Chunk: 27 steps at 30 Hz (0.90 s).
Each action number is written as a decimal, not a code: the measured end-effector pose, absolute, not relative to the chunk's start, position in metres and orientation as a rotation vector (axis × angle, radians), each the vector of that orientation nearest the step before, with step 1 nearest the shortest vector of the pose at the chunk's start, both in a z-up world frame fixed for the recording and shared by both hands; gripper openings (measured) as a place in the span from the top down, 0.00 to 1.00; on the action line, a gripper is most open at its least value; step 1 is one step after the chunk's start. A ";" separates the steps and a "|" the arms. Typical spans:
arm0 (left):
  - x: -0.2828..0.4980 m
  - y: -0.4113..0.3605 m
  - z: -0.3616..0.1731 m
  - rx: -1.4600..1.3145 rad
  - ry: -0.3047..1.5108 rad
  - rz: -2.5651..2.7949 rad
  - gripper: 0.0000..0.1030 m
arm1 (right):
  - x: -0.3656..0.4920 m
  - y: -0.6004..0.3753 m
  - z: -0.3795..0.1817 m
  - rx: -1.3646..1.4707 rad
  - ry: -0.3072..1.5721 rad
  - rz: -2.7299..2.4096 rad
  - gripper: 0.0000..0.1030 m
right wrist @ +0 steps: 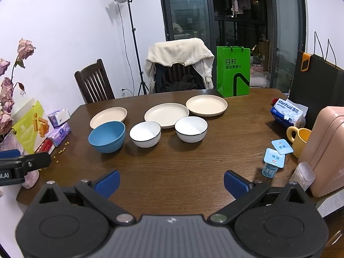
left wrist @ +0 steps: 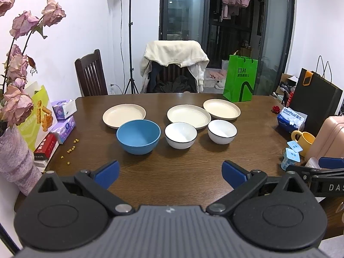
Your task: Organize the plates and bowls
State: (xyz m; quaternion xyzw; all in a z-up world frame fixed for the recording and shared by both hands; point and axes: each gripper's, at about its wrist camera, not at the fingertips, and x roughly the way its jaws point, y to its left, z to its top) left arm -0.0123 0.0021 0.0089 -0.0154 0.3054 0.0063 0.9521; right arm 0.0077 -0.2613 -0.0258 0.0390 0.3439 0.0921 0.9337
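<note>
Grippers spread wide over bare table, dishes untouched

Left gripper point(left wrist: 170, 173) fills the bottom of the left wrist view, jaws wide apart, nothing between them. Right gripper point(right wrist: 171, 182) sits at the bottom of the right wrist view, equally wide and empty; its tip also shows at the right edge of the left view. Both hover above the near part of the table point(left wrist: 172, 172).

Mid-frame, a row of three bowls: blue bowl point(left wrist: 138, 136) on the left, white bowl point(left wrist: 180, 135) centre, second white bowl point(left wrist: 222, 131) right, all upright and apart from each other. Just behind them, three cream plates: left plate point(left wrist: 124, 115) with the blue bowl just in front of its near rim, middle plate point(left wrist: 188, 115), right plate point(left wrist: 221, 109) overlapping or touching the middle one, cannot tell which.

Right edge: yogurt cups point(right wrist: 274, 159), yellow mug point(right wrist: 300, 139), tissue pack point(right wrist: 288, 112). Left edge: boxes point(left wrist: 62, 118), dried roses point(left wrist: 19, 64). Far: green bag point(left wrist: 239, 78), chairs point(left wrist: 91, 74), lamp stand point(left wrist: 130, 38).
</note>
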 end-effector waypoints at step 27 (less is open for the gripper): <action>-0.011 0.000 0.009 -0.029 0.627 0.009 0.00 | 0.007 -0.263 -0.025 0.077 0.704 0.187 0.00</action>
